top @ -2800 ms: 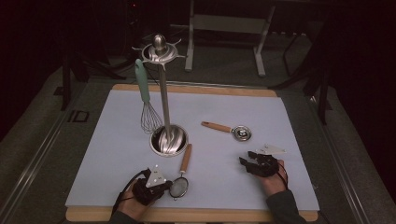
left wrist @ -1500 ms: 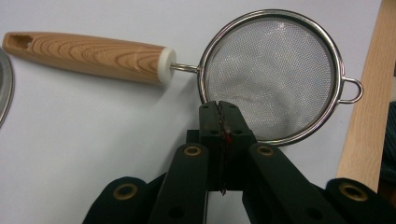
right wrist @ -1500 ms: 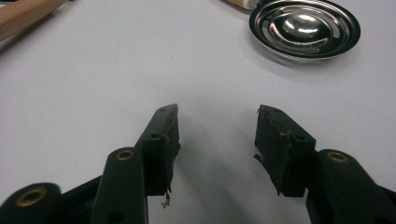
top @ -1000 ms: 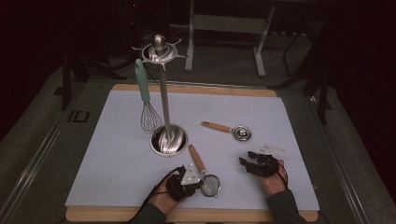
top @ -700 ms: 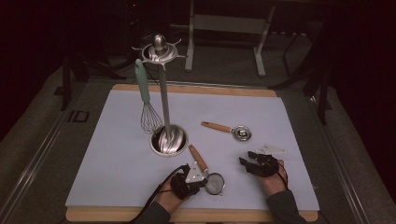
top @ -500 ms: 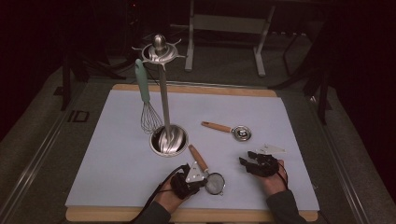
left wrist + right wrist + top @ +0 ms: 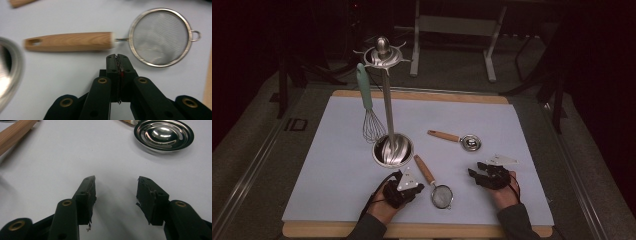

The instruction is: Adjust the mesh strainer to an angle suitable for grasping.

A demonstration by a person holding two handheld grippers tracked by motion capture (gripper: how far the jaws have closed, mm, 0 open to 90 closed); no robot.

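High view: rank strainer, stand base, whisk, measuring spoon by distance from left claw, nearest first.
From the left claw:
1. Wooden-handled mesh strainer, just to its right.
2. Round steel stand base, just beyond it.
3. Wooden-handled steel measuring spoon, right and farther back.
4. Mint-handled wire whisk, hanging on the stand, back left.

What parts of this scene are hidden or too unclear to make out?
- Strainer: in the left gripper view its wooden handle is motion-blurred, so the grain is unreadable.
- Stand base: the left edge of that view cuts it off, and it is out of focus.
- Slotted spoon: the top edge of the right gripper view cuts off its handle.
- Whisk: too small in the high view to count its wires.
- Room behind the table: too dark.
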